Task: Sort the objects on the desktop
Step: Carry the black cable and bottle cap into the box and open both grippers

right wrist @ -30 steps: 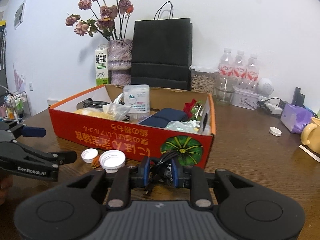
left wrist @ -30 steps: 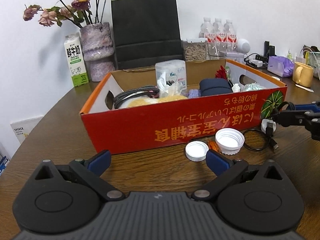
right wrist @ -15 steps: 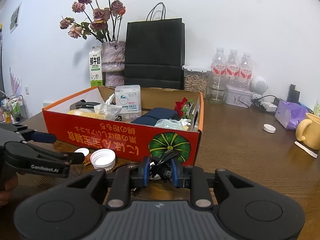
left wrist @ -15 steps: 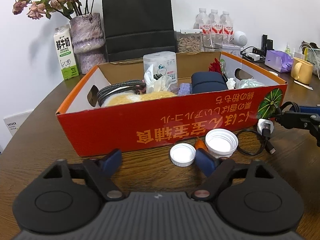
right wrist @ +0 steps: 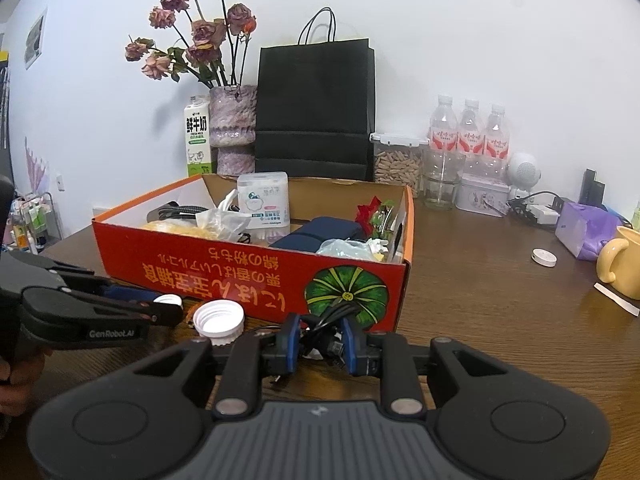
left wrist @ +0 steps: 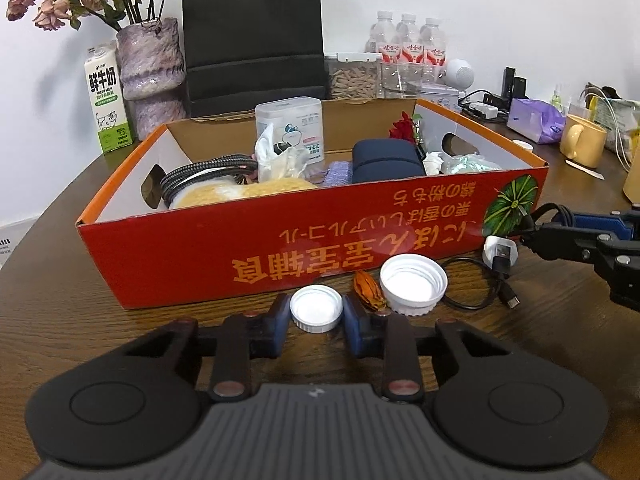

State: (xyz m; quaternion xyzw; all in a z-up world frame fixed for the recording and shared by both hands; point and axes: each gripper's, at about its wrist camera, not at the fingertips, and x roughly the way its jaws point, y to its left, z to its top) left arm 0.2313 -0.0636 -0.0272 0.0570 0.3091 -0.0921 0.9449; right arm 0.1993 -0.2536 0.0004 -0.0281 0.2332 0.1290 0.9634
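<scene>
The red cardboard box [left wrist: 280,240] sat open on the wooden worktop [left wrist: 60,300], and everything else is placed from it. Inside it, toward its left end, lay a coiled braided cable [left wrist: 208,172] over a yellow sponge-like lump [left wrist: 240,192]; near the middle stood a white tissue pack [left wrist: 290,124] with a crumpled clear bag [left wrist: 280,158] in front of it; right of those lay a dark blue pouch [left wrist: 386,160], a red flower [left wrist: 402,130] and a pale plastic wrapper [left wrist: 468,164].

Just in front of the box's long printed side, the left gripper [left wrist: 316,316] had its blue pads closed against both sides of a small white cap [left wrist: 317,313] that rested on the worktop. Beside that cap lay an orange scrap [left wrist: 368,288] and a larger white lid [left wrist: 413,285].

By the box's front right corner with the green pumpkin picture, the right gripper [right wrist: 318,344] was clamped on a black charger cable [right wrist: 324,332], its white plug [left wrist: 498,250] hanging near the box wall.

Behind the box stood a black paper bag [right wrist: 316,108], a milk carton [right wrist: 197,136] and a purple vase [right wrist: 232,128].
</scene>
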